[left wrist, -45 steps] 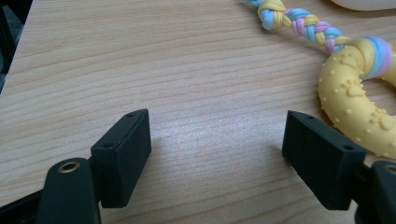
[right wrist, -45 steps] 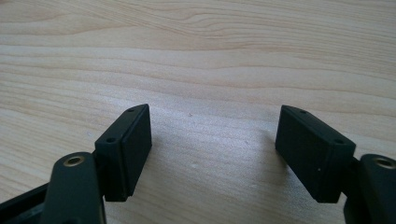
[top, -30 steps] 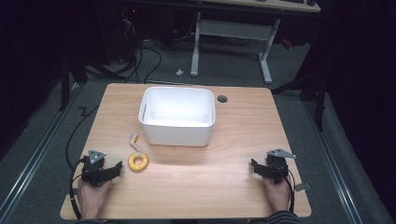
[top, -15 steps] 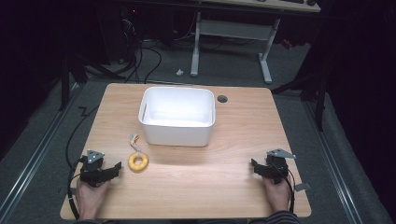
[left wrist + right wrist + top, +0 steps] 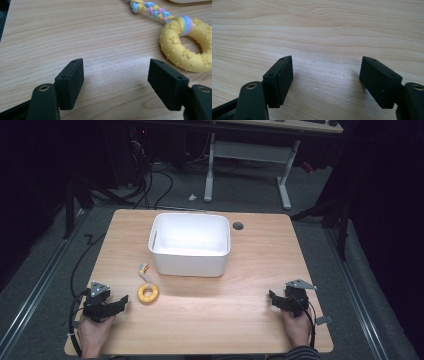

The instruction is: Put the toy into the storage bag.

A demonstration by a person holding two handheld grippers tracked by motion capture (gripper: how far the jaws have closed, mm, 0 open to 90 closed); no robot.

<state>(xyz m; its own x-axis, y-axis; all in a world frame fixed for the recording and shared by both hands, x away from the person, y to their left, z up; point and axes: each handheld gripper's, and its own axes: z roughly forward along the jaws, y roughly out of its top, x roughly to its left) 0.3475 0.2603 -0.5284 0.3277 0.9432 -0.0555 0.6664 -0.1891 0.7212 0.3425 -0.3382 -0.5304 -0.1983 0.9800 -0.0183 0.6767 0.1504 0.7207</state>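
Left gripper (image 5: 116, 85) has just been narrowing, still spread, empty; yellow ring toy (image 5: 186, 47) beside it.

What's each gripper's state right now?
Left gripper: open, jaws just been closing a little, nothing between them.
Right gripper: open, empty.

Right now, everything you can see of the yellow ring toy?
The yellow ring toy is a doughnut-shaped ring, rubbery-looking, its surface studded with small bumps and raised paw-like marks. A braided rope in pastel blue, pink and yellow is looped through the ring and trails away from it. The toy lies flat on the wooden table, just in front of the white bin's left corner and apart from it. The left gripper sits near it with jaws apart; nothing grips or touches it.
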